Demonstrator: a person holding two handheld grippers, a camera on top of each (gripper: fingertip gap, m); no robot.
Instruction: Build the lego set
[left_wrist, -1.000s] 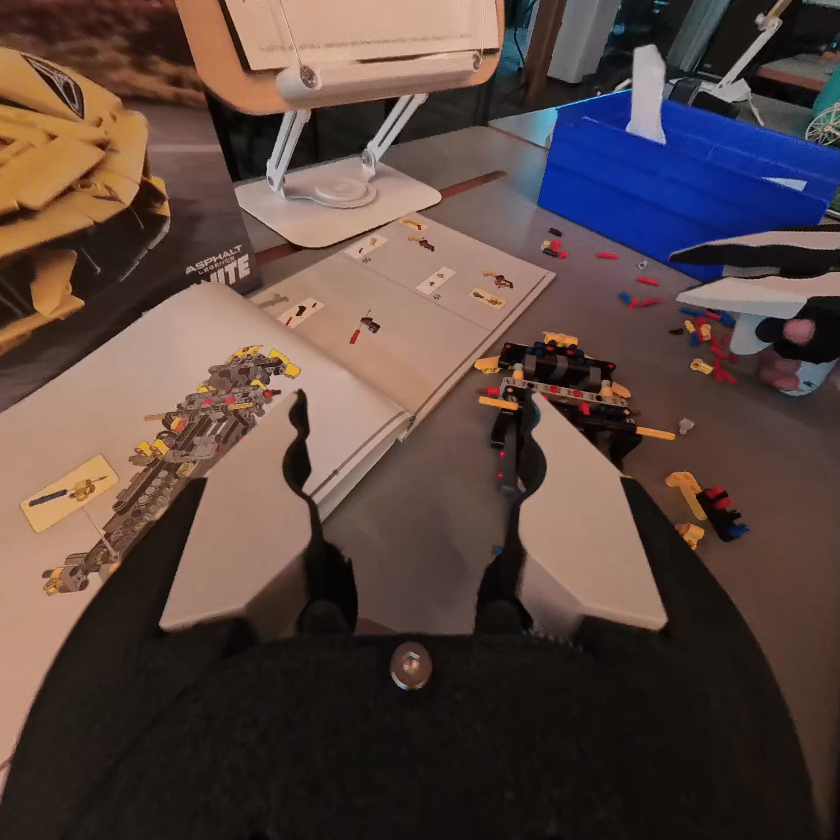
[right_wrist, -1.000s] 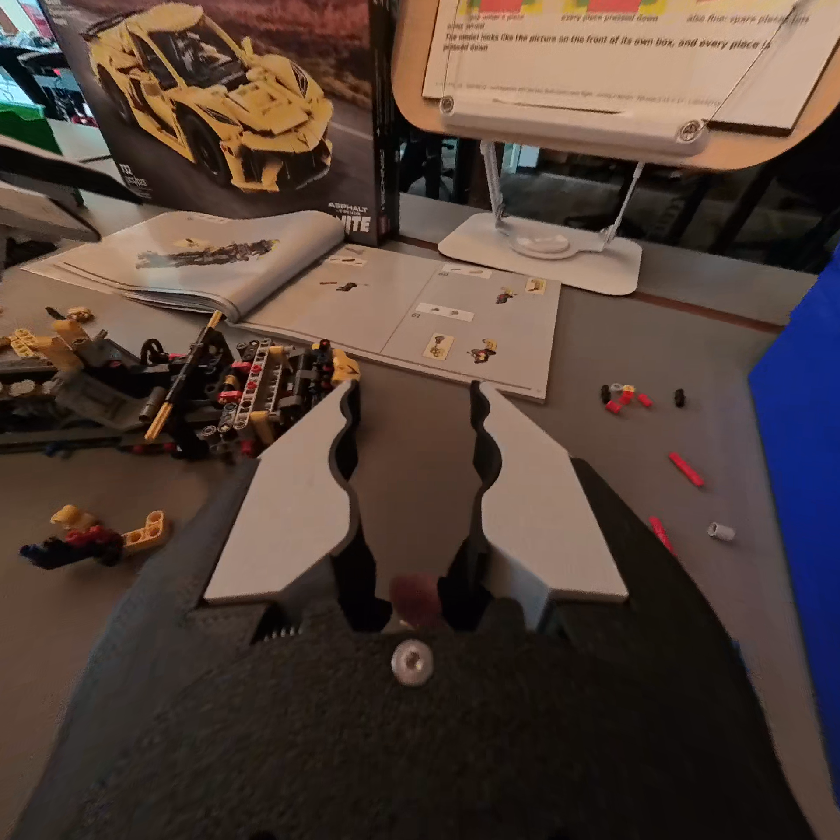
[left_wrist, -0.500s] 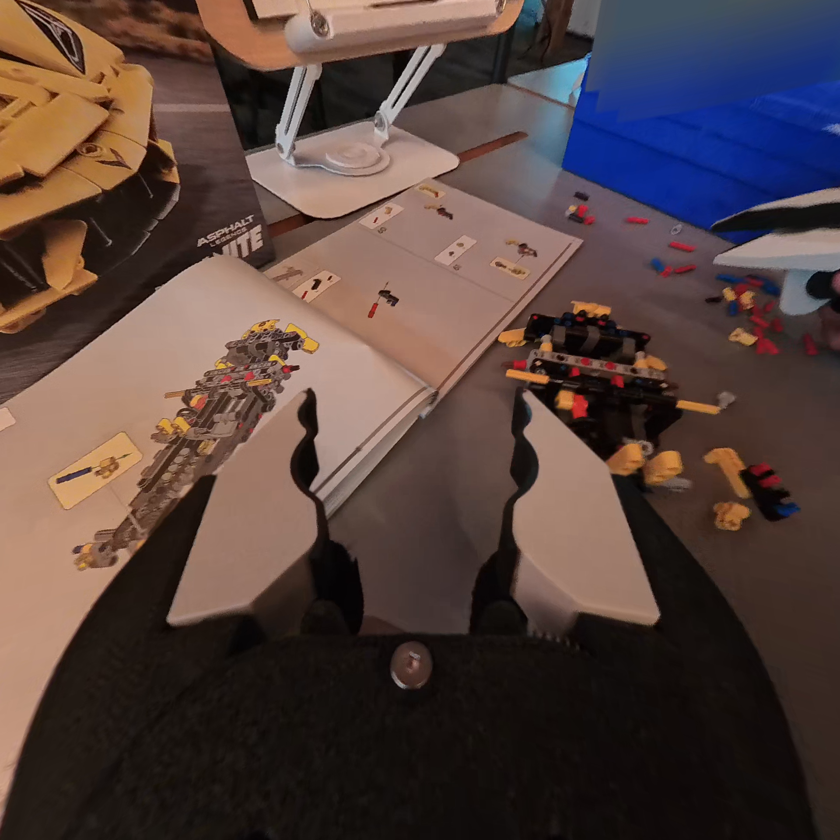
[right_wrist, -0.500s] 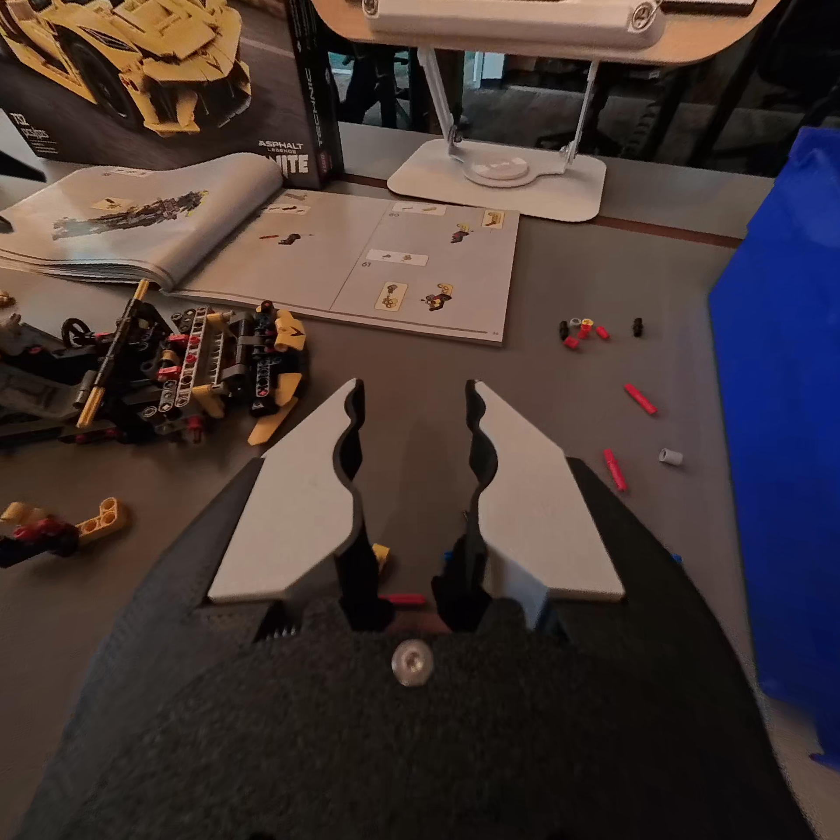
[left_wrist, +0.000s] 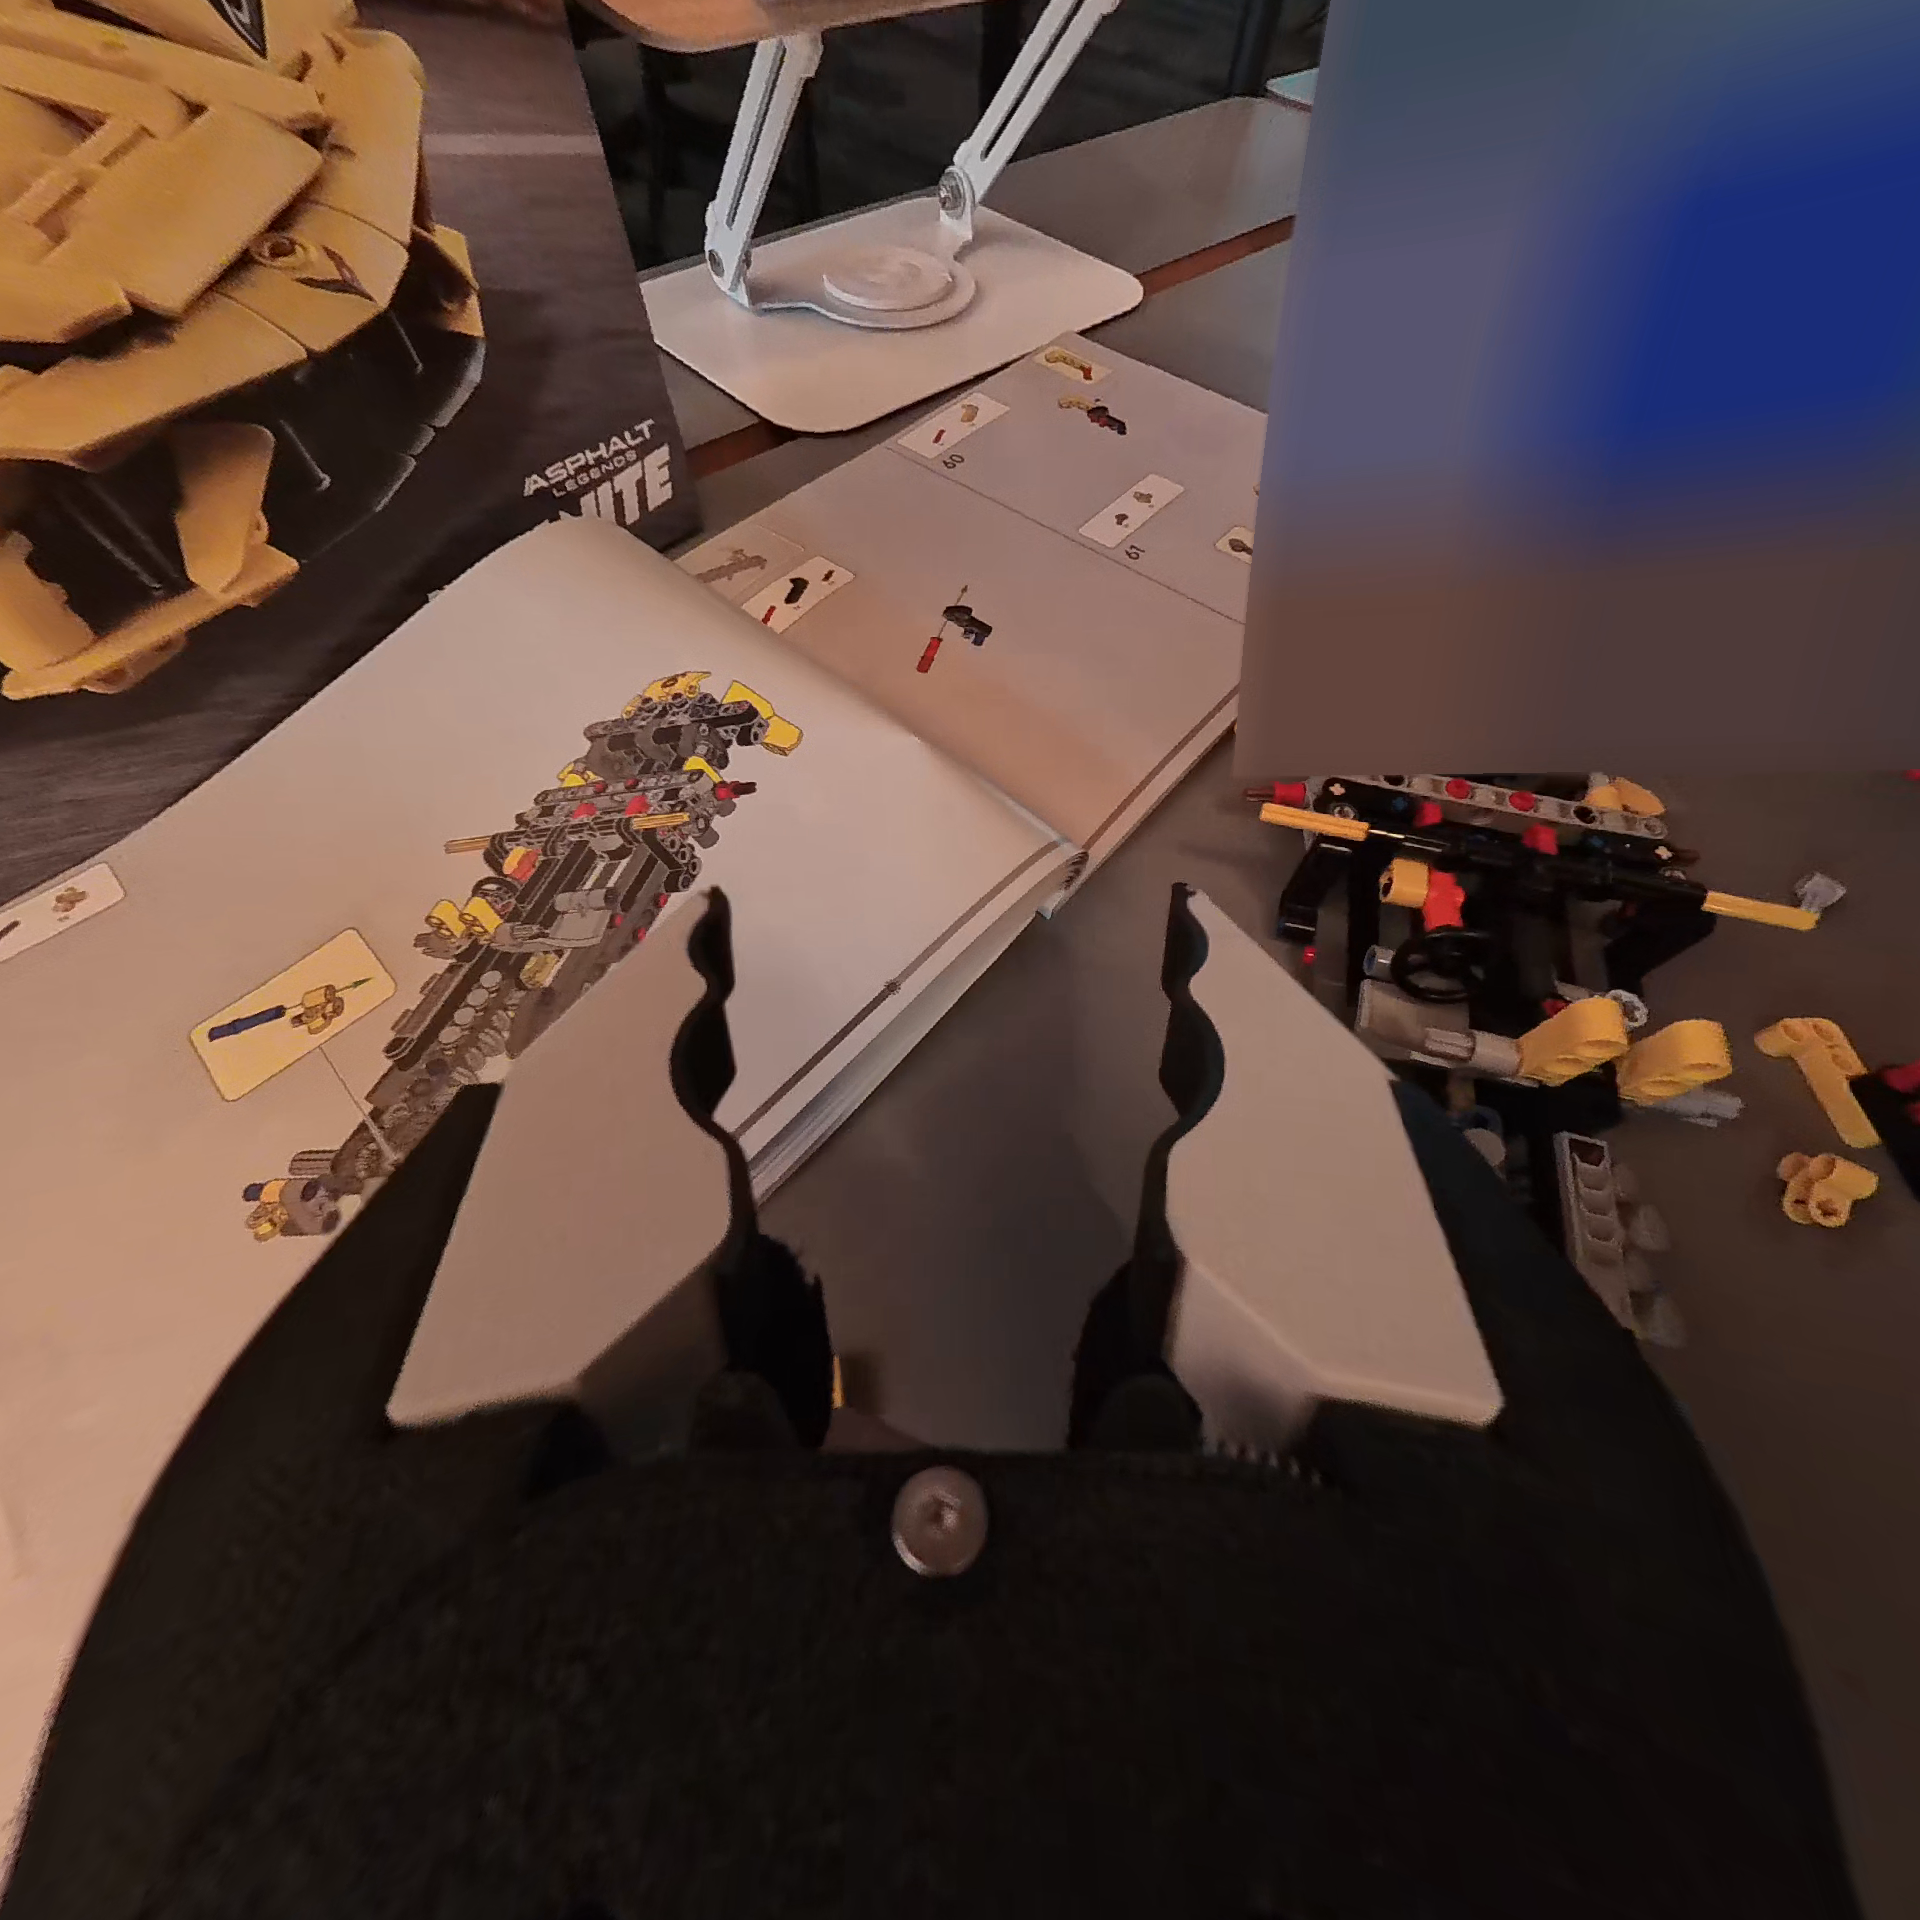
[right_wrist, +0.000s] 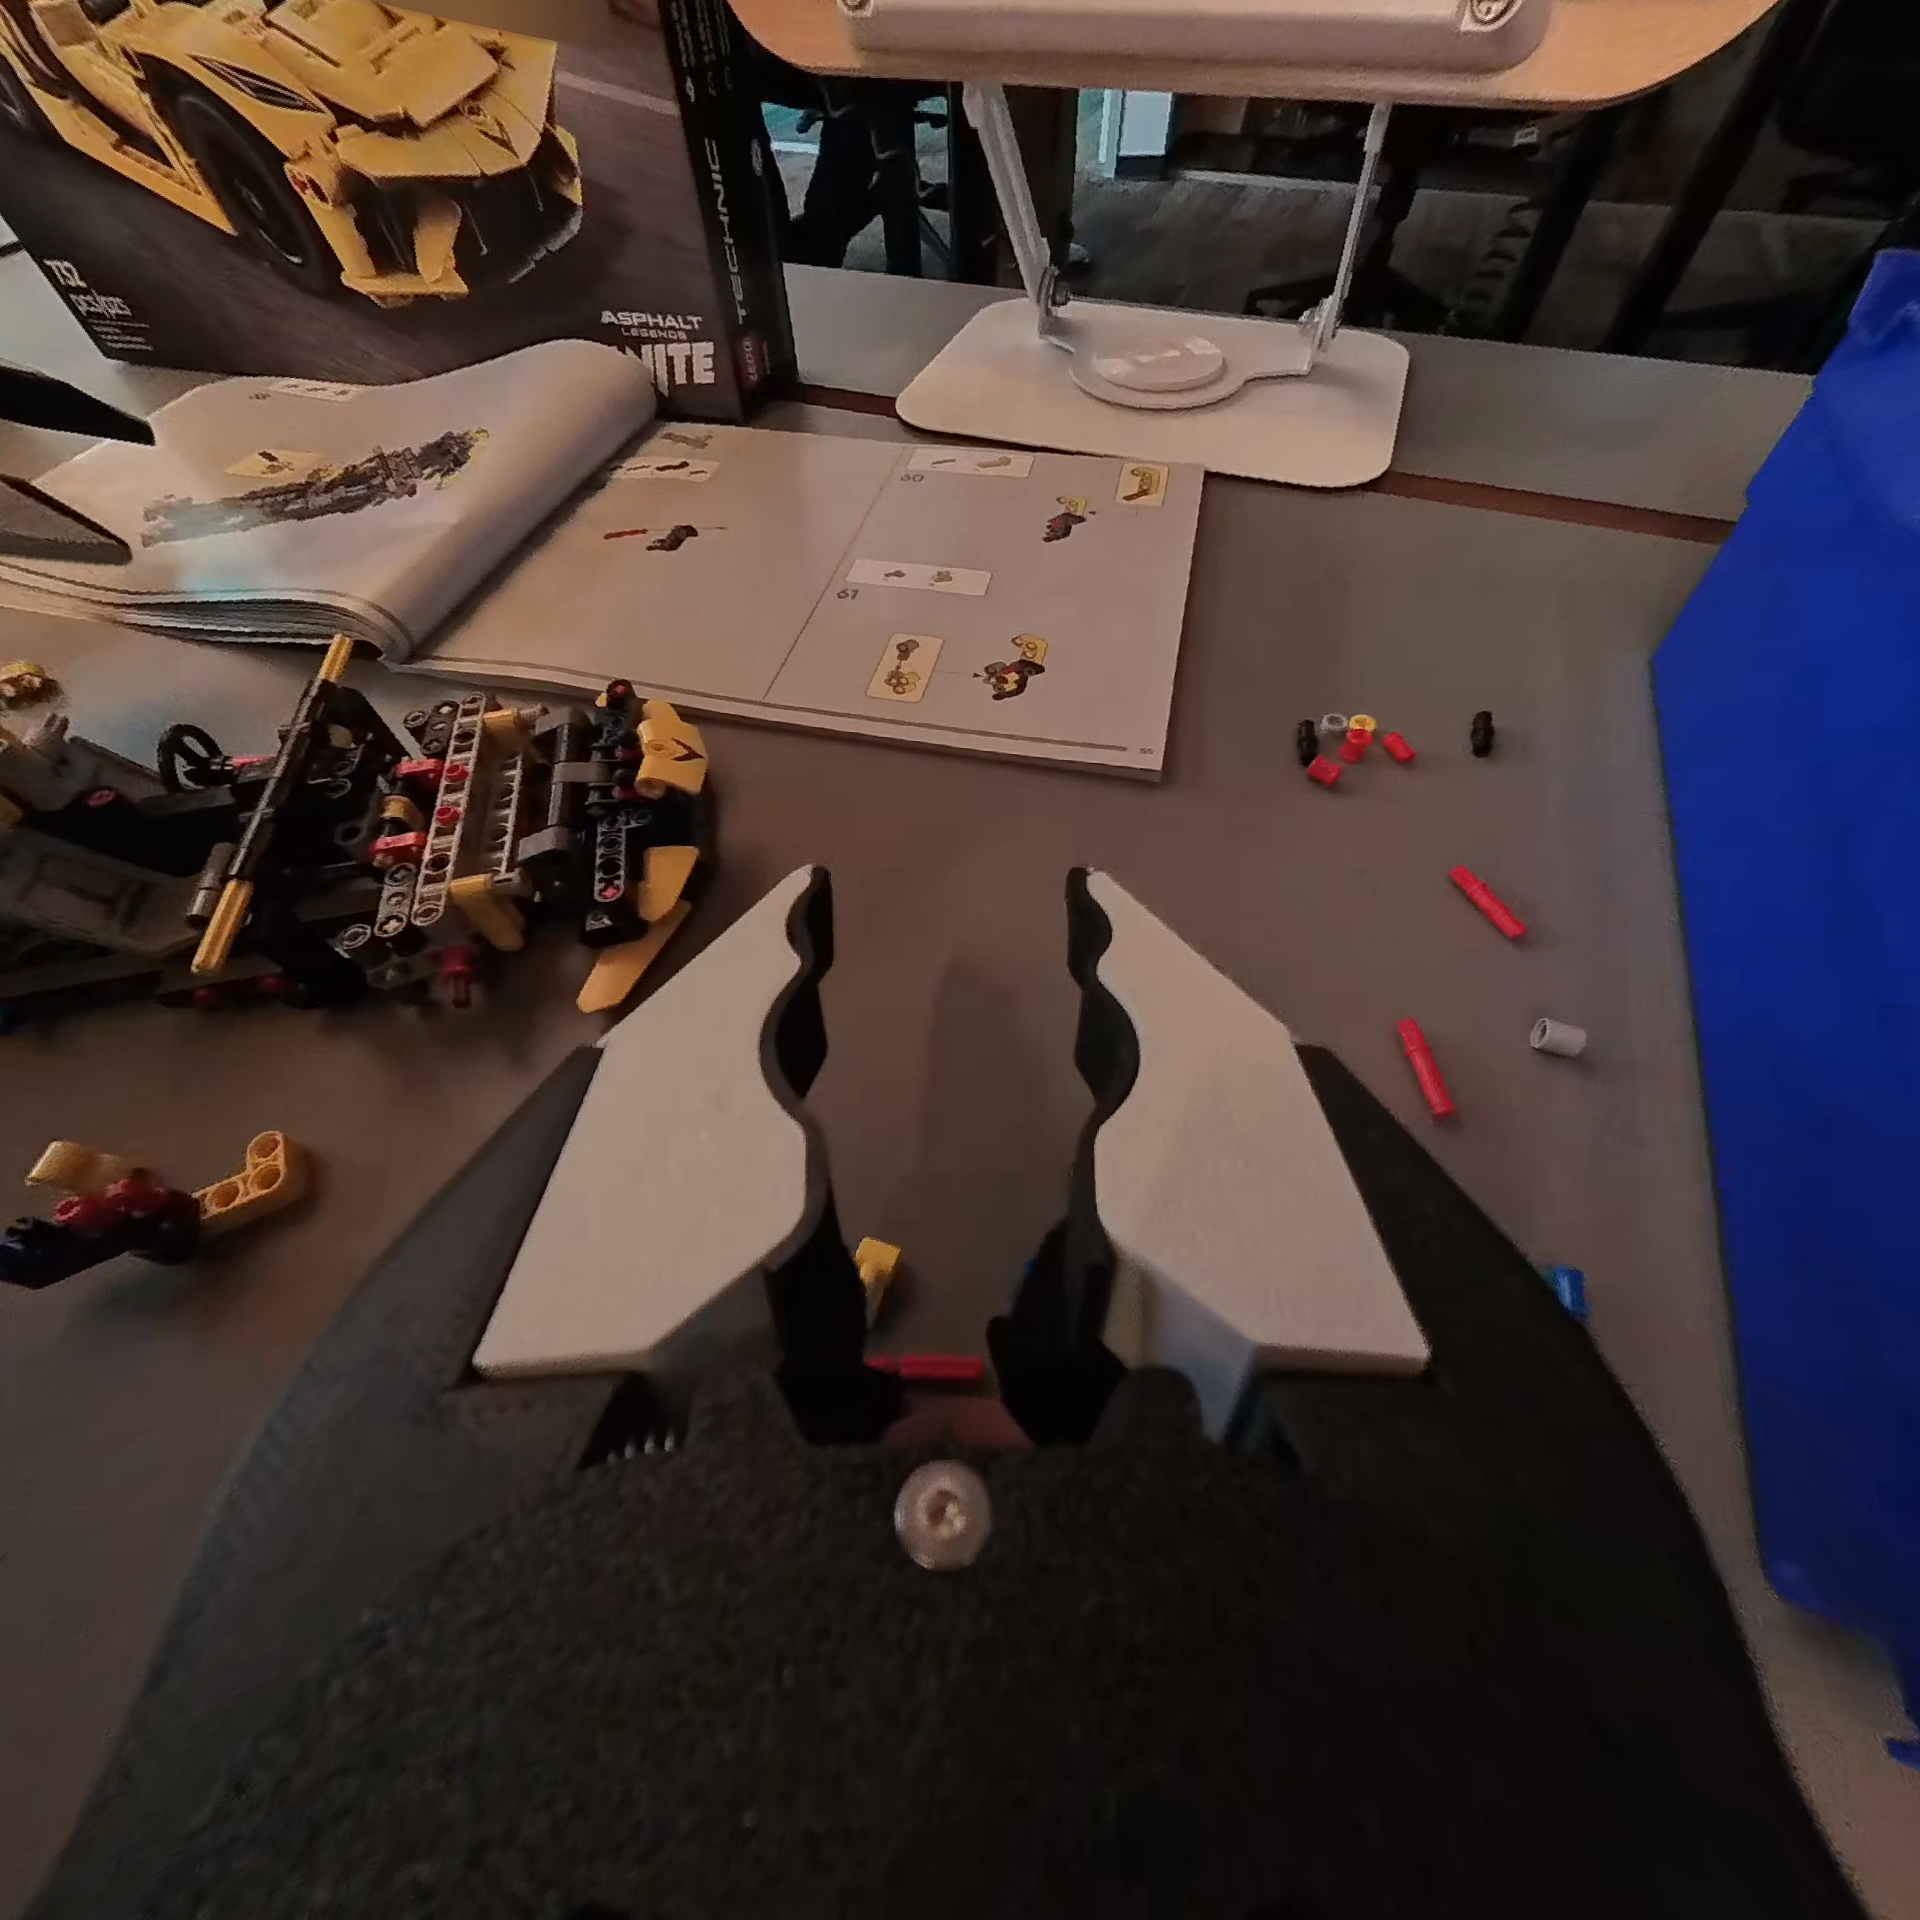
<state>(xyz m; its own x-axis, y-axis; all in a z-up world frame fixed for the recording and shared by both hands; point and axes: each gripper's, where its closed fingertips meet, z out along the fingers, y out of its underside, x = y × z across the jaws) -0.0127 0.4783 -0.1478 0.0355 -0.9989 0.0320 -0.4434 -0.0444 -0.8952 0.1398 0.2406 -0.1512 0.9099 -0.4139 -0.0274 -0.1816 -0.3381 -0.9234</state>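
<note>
Left gripper (left_wrist: 940, 914) jaws spread wide, right gripper (right_wrist: 948, 894) parted too (less widely), both empty

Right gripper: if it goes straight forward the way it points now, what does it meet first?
Probably bare table, then the open booklet. The right gripper is open; how high it is held is unclear.
</note>
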